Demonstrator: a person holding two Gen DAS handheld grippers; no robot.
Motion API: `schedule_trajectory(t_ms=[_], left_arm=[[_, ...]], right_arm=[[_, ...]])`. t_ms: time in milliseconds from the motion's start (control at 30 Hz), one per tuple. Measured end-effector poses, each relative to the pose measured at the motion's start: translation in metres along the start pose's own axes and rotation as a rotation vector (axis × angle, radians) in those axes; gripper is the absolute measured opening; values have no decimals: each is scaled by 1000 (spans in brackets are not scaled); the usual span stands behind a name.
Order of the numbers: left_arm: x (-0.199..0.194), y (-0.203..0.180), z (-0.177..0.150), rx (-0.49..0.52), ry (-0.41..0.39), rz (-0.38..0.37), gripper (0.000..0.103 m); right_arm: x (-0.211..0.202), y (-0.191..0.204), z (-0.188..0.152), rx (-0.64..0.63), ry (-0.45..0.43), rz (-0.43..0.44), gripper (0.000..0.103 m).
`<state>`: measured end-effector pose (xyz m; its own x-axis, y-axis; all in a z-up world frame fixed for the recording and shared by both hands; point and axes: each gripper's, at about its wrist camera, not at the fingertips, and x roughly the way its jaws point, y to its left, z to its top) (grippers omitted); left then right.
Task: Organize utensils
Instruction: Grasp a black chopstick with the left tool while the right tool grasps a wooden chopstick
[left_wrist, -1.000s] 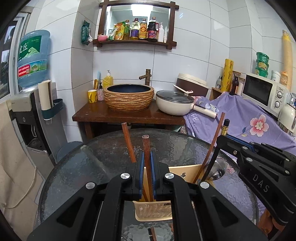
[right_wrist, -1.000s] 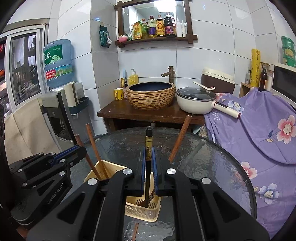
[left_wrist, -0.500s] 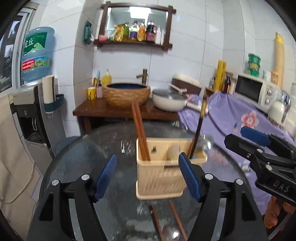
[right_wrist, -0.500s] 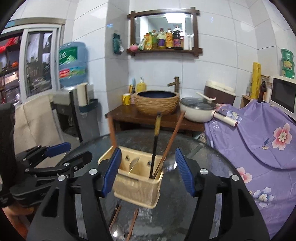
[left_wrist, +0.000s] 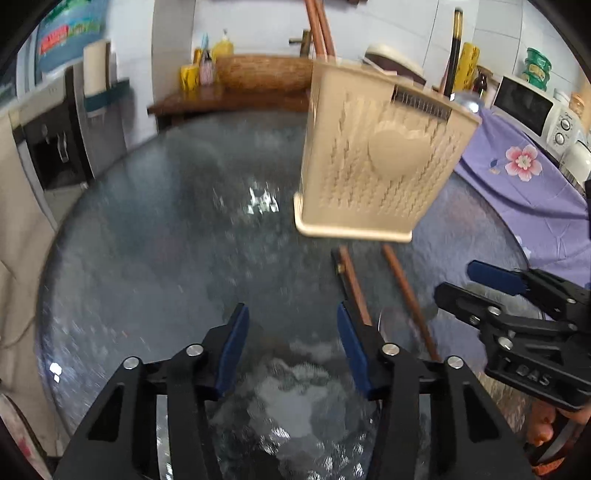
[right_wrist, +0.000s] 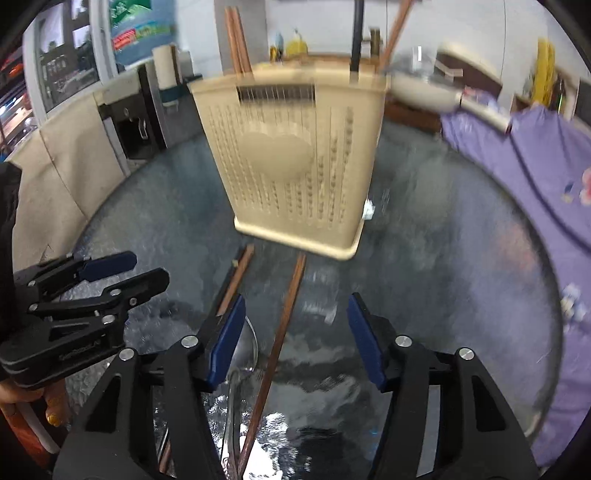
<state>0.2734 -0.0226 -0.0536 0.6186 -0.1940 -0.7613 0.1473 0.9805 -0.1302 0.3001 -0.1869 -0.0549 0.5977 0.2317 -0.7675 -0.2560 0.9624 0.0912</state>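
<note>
Chopsticks: two brown ones (left_wrist: 320, 26) and one black (left_wrist: 456, 40) stand in the beige holder (left_wrist: 376, 162) on the glass counter (left_wrist: 155, 229); two more (right_wrist: 284, 325) lie before it. Left gripper (left_wrist: 291, 343) and right gripper (right_wrist: 295, 336), jaws apart and just been closing, hold nothing.

Black left gripper (left_wrist: 291, 332), blue-padded jaws, silver screws; right gripper (right_wrist: 295, 325) alike.

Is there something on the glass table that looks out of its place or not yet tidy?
Yes. Two brown chopsticks and a metal spoon lie loose on the glass table in front of the beige utensil holder, while other utensils already stand upright inside it. Nothing looks spilled or broken.
</note>
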Motion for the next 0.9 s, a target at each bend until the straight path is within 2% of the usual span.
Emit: schedule_trajectory(t_ms=[167,400,567,700,900], left_arm=[[10,-3,-7,38,35,-19,42],[16,-4,-6,25,47,-28,41],[18,-8,-5,27,48,-32,41],[21,-9,-4,31,52,-28,41],[24,-14,4,45,58,-32,40]], right_arm=[[23,-4,-9,38,58,2,47],[38,-11,-1,79,75,-2,41],[44,-2,9,44,81,-43,38],[48,9,14,-20,84,-107,30],[44,1,11,-29,98,-93,18]])
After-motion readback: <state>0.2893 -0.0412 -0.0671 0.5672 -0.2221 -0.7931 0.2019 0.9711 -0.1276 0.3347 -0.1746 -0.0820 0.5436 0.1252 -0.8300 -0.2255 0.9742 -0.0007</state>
